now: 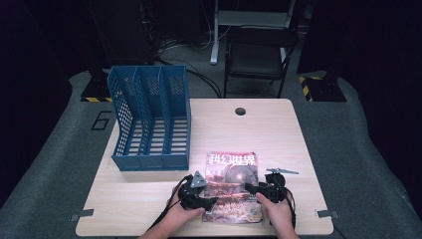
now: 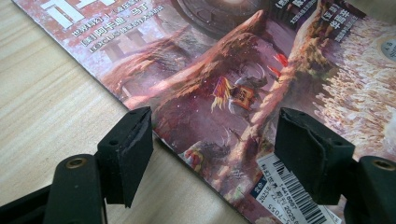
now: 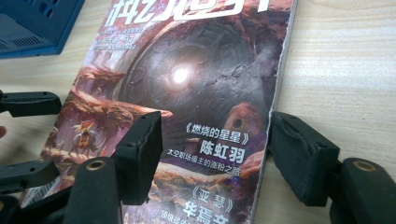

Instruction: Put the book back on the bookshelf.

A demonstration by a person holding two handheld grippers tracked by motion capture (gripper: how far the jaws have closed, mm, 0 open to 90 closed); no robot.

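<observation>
While both grippers are held low at the near edge of the table, the scene is laid out as follows.

Magazine: a magazine (image 1: 233, 186) with a reddish cover is seen lying flat, cover up, on the wooden table (image 1: 149, 194), toward the near edge and right of the middle.

Left gripper: the left gripper (image 1: 208, 200) is held at the magazine's near left corner. In the left gripper view, its jaws are spread apart, one pad over bare wood just beside the magazine's edge, the other over the cover by the barcode label (image 2: 292, 196); nothing is clamped.

Right gripper: the right gripper (image 1: 251, 188) is placed at the magazine's right edge. In the right gripper view, its jaws are released, one pad over the cover, the other beyond the edge over the table; the edge lies between them, unpressed.

File rack: a blue three-slot file rack (image 1: 152, 119) is seen standing on the far left part of the table, well apart from the magazine.

Metal piece: a small metal piece (image 1: 282, 171) is seen lying just right of the magazine.
</observation>
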